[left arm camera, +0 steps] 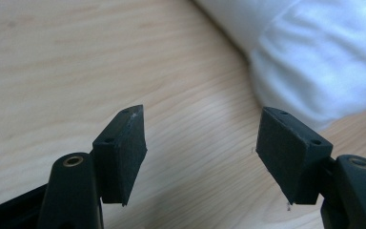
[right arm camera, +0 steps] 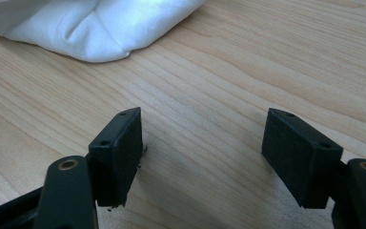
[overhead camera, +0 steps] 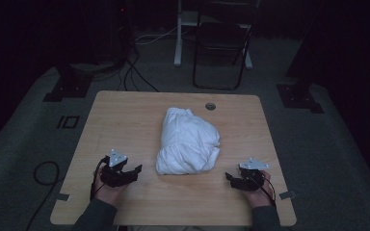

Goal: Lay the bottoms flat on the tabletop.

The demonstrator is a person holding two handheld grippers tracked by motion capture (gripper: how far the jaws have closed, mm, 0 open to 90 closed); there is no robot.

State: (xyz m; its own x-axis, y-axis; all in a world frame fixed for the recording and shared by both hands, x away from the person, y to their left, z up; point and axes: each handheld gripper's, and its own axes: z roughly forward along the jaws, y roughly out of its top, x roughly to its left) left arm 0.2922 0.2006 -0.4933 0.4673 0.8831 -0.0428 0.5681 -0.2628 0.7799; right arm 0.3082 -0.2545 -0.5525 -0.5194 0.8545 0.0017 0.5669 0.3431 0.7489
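A bunched white cloth (overhead camera: pixel 188 142) lies in a heap on the middle of the wooden table (overhead camera: pixel 125 115). My left gripper (overhead camera: pixel 136 170) rests low on the table to the cloth's near left, jaws wide open with nothing between them. In the left gripper view the cloth (left arm camera: pixel 314 52) fills the upper right, just beyond the open left gripper (left arm camera: pixel 202 143). My right gripper (overhead camera: pixel 228 177) sits at the cloth's near right, also open and empty. The right gripper view has the cloth's edge (right arm camera: pixel 86 28) at the upper left, ahead of the open right gripper (right arm camera: pixel 202 143).
A small round grommet hole (overhead camera: pixel 210 106) is at the table's far edge. A dark folding chair (overhead camera: pixel 221 48) and a white stand leg (overhead camera: pixel 178 38) are on the floor beyond the table. Cables (overhead camera: pixel 135 72) run across the carpet at the far left.
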